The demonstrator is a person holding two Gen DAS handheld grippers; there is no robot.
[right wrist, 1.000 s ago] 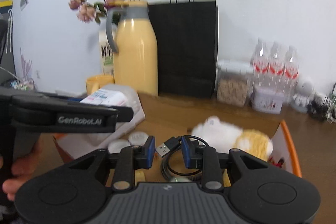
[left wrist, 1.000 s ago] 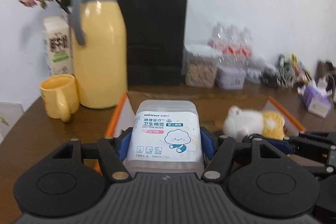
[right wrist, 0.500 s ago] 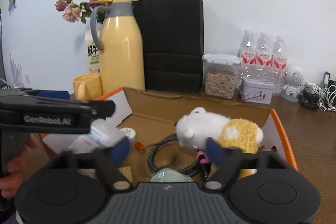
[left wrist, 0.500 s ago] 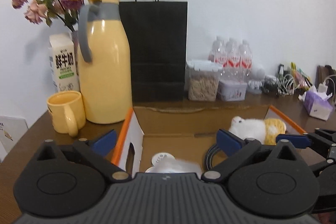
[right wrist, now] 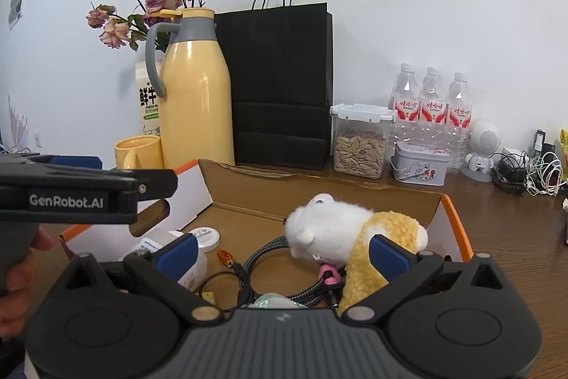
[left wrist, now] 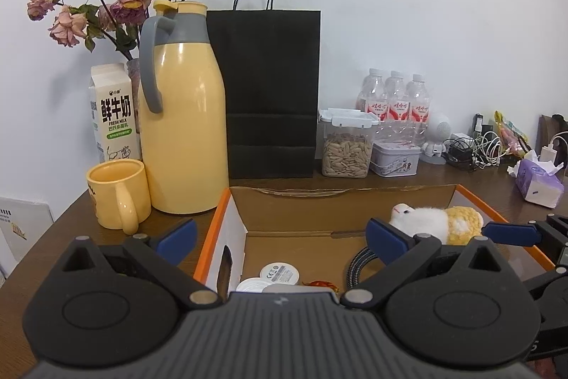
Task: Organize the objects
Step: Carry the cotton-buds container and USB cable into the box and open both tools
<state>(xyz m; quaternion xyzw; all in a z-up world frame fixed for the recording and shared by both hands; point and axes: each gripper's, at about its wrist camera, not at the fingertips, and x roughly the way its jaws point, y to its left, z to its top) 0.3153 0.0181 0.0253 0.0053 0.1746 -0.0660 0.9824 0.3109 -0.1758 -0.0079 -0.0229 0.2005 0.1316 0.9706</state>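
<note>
Hovering over the orange-edged cardboard box (left wrist: 220, 219), the left gripper (left wrist: 280, 233) stands wide and empty; the right gripper (right wrist: 282, 251) is opening, gripping nothing. The clear plastic cotton-bud tub (right wrist: 167, 245) lies inside the box, beside the white-and-yellow plush toy (right wrist: 340, 229).

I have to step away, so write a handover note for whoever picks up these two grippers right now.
Left gripper: open, empty, at the near side of the cardboard box.
Right gripper: jaws opening, gripping nothing, over the plush toy and cable.
Done: plush toy, cable, cotton bud pack and round tin lie in the box.
Left: possibly loose table items such as the tissue pack; which ones go in, I cannot tell.
</note>
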